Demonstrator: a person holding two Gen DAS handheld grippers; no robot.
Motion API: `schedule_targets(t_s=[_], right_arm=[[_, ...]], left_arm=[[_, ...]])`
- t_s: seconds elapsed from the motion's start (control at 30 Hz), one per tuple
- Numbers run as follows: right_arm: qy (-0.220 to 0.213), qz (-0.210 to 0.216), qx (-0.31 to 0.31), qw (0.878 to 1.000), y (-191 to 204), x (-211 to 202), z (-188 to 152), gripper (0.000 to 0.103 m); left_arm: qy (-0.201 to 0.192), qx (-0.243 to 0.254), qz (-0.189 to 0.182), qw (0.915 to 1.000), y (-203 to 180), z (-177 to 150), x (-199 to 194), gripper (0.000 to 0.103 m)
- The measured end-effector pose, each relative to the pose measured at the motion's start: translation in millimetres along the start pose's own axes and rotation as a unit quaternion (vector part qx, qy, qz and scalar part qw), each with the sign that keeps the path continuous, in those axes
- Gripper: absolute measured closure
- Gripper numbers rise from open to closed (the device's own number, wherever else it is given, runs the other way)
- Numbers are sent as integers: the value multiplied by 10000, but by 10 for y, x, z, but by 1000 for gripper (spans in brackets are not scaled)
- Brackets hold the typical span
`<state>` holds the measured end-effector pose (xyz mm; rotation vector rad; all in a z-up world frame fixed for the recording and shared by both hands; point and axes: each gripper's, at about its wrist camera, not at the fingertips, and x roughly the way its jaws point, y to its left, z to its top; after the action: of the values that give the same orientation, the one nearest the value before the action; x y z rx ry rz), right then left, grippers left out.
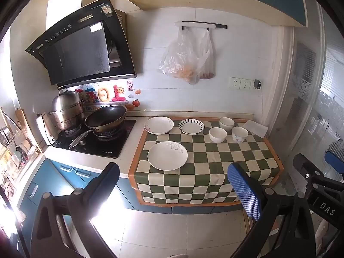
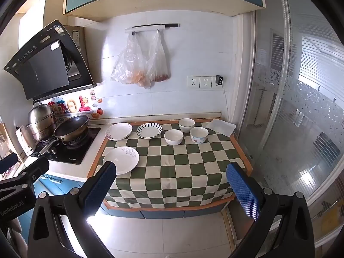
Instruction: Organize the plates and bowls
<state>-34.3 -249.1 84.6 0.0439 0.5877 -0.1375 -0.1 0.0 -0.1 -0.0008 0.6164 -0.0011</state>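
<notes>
Both your grippers hung with jaws wide apart and nothing between them, back from the bench (image 1: 133, 150). The near white plate (image 1: 167, 155) lay ahead of your left gripper (image 1: 178, 174), while the three bowls (image 2: 185, 132) sat farther back, nearer your right gripper (image 2: 172, 173).

Each tool (image 2: 172, 185) has black arms, silver rivets, blue studded pads, perhaps rubber.

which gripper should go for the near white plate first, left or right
Left, probably. The near white plate lies at the cloth's left end, nearer the left gripper; the right gripper faces the bowls' end. Both are open and empty.
</notes>
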Motion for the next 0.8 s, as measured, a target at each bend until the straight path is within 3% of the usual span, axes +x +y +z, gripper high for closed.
schedule_targets(t_s=[0.8], right_arm=[[14,31,21,10000,-13,15,-2,0]], left_arm=[[-1,16,16,10000,26,26,17,0]])
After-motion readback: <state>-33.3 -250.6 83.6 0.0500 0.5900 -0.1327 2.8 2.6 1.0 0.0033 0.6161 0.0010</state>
